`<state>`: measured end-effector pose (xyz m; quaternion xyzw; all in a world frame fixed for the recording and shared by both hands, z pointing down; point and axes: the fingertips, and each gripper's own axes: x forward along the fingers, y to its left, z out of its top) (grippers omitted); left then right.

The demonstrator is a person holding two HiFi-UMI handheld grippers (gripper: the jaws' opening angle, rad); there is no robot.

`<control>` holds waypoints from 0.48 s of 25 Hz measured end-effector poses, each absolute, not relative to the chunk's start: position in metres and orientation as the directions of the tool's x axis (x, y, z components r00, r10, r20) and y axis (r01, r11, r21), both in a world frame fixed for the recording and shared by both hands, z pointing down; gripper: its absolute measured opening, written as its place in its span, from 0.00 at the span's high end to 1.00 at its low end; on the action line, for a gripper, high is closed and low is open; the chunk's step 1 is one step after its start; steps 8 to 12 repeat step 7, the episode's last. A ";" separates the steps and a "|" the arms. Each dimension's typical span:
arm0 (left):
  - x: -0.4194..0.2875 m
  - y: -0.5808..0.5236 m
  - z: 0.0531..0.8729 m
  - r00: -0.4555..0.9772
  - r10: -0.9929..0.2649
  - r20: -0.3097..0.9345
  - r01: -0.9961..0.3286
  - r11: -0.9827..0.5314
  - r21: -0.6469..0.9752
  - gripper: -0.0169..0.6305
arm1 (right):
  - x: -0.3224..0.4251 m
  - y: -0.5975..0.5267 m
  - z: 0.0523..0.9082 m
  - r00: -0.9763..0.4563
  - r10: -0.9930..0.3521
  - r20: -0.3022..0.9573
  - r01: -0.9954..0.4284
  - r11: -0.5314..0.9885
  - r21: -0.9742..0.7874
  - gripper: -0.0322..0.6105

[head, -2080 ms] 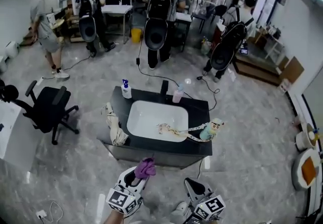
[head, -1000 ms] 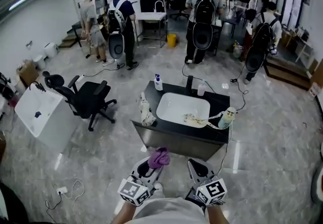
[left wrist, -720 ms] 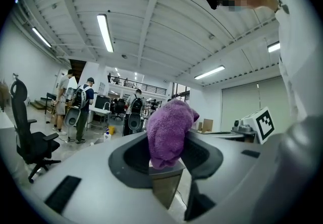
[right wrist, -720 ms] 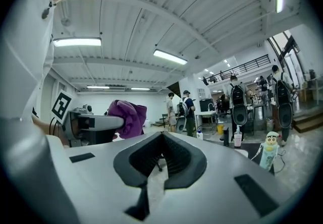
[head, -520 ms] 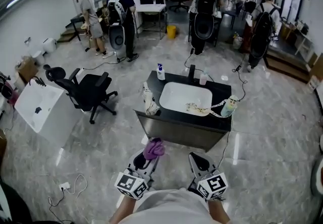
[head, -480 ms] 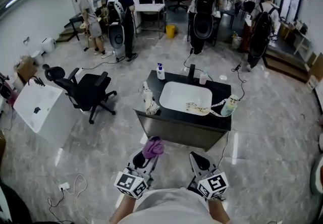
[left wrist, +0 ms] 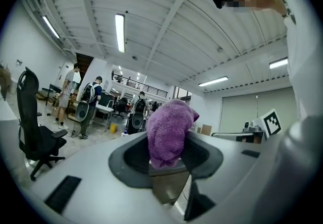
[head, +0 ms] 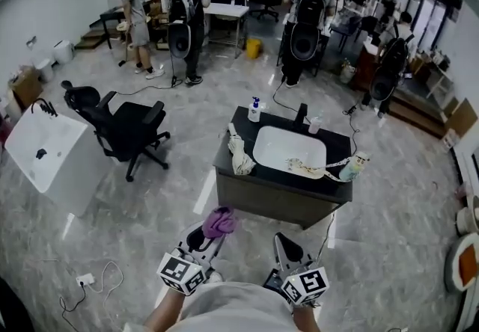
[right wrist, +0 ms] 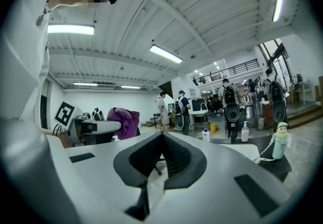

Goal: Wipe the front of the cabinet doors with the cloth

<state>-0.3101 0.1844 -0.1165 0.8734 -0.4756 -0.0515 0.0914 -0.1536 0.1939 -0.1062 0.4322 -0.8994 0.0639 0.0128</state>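
A dark cabinet (head: 278, 203) with a white sink basin (head: 289, 152) stands on the marble floor ahead of me, its grey front doors facing me. My left gripper (head: 215, 229) is shut on a purple cloth (head: 218, 221), held well short of the doors. In the left gripper view the purple cloth (left wrist: 169, 132) bulges up from between the jaws. My right gripper (head: 283, 248) hangs beside it, shut and holding nothing; in the right gripper view its jaws (right wrist: 162, 142) meet at the tip, and the cloth (right wrist: 122, 122) shows to the left.
A black office chair (head: 127, 128) and a white table (head: 45, 162) stand to the left. On the sink top are a spray bottle (head: 255, 109), a rag (head: 240, 155) over the left edge and a figurine bottle (head: 353, 167). Several people with backpacks stand behind. A cable (head: 101, 282) lies on the floor.
The view has shifted, so the cabinet now sits further right and slightly nearer. Both grippers keep the same pose, the left still shut on the cloth.
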 end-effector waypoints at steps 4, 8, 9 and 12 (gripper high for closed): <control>-0.342 0.188 -0.110 0.548 -0.837 0.006 -0.821 -0.536 0.200 0.74 | -0.186 0.202 -0.103 -0.626 -0.776 0.081 -0.778 0.613 -0.136 0.91; -0.355 0.188 -0.113 0.552 -0.834 -0.010 -0.815 -0.542 0.207 0.74 | -0.195 0.206 -0.102 -0.617 -0.782 0.093 -0.785 0.603 -0.139 0.91; -0.355 0.188 -0.113 0.552 -0.834 -0.010 -0.815 -0.542 0.207 0.74 | -0.195 0.206 -0.102 -0.617 -0.782 0.093 -0.785 0.603 -0.139 0.91; -0.355 0.188 -0.113 0.552 -0.834 -0.010 -0.815 -0.542 0.207 0.74 | -0.195 0.206 -0.102 -0.617 -0.782 0.093 -0.785 0.603 -0.139 0.91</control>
